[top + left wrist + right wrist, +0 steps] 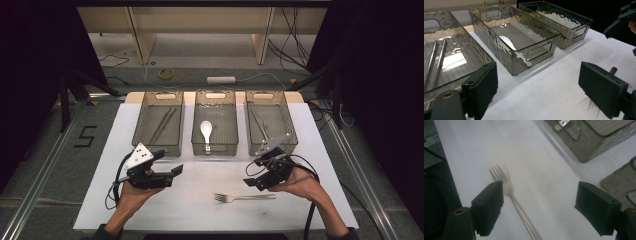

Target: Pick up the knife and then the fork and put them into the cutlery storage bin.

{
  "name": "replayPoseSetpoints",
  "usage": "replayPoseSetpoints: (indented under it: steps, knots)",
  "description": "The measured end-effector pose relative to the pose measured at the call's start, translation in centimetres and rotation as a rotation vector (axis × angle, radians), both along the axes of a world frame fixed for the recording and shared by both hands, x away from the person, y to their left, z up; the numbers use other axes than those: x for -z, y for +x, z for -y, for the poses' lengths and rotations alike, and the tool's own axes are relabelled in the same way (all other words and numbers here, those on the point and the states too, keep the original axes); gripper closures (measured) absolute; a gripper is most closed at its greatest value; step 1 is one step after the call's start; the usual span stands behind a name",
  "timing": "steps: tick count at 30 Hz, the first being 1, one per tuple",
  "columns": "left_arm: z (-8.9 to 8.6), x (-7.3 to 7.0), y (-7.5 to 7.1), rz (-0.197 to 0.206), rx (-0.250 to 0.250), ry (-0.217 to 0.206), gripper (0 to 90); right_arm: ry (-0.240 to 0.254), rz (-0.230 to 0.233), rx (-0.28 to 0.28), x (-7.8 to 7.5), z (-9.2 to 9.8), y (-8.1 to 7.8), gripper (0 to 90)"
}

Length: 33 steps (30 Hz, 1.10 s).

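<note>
**Fork on the white table, both grippers spread**

White tabletop carries three smoky clear bins in a row at the back. Left gripper (170, 172) hovers before the left bin (157, 122) (two metal rods inside), jaws spread, holding nothing. Middle bin (215, 122) holds a white spoon (206, 129). Right gripper (252, 181) hangs just above the fork (245, 197), jaws wide, nothing pinched; the fork lies flat, tines leftward, before the right bin (270, 120).

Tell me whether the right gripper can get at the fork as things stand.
Probably yes: the right gripper is open just above the fork, which lies alone on the white table, nothing between them.
</note>
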<state>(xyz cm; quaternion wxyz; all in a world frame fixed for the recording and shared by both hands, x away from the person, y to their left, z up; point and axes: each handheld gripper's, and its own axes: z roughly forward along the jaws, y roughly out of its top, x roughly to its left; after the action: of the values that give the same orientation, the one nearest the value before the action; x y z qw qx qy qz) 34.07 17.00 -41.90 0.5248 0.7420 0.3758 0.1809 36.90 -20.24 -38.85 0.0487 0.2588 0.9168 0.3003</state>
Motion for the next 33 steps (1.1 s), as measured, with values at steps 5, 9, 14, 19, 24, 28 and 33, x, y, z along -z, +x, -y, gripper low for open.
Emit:
replayPoseSetpoints:
  steps: [5, 9, 14, 19, 24, 28, 33]
  knots:
    - [0.0, 0.0, 0.0, 0.002, 0.001, -0.001, 15.4, -0.079, -0.047, -0.061, 1.1, -0.8, -0.8, 27.1]
    - [0.0, 0.0, 0.0, 0.001, 0.001, 0.0, 15.4, -0.132, -0.05, -0.09, 2.0, -1.2, -1.0, 31.3]
    - [0.0, 0.0, 0.0, 0.002, 0.002, 0.0, 15.4, -0.172, -0.052, -0.097, 2.6, -1.5, -1.2, 36.7]
    - [0.1, 0.0, -0.1, 0.003, 0.001, -0.001, 15.4, -0.231, -0.046, -0.111, 3.5, -2.1, -1.3, 41.6]
    - [0.0, -0.1, -0.1, 0.002, 0.002, -0.001, 15.4, -0.277, -0.058, -0.128, 4.6, -2.5, -1.3, 47.4]
    - [0.1, 0.0, -0.1, 0.003, 0.002, -0.002, 15.4, -0.299, -0.077, -0.114, 4.9, -2.6, -1.3, 49.7]
    - [0.1, 0.0, -0.1, 0.004, 0.002, -0.001, 15.4, -0.327, -0.079, -0.119, 5.6, -2.5, -1.1, 54.5]
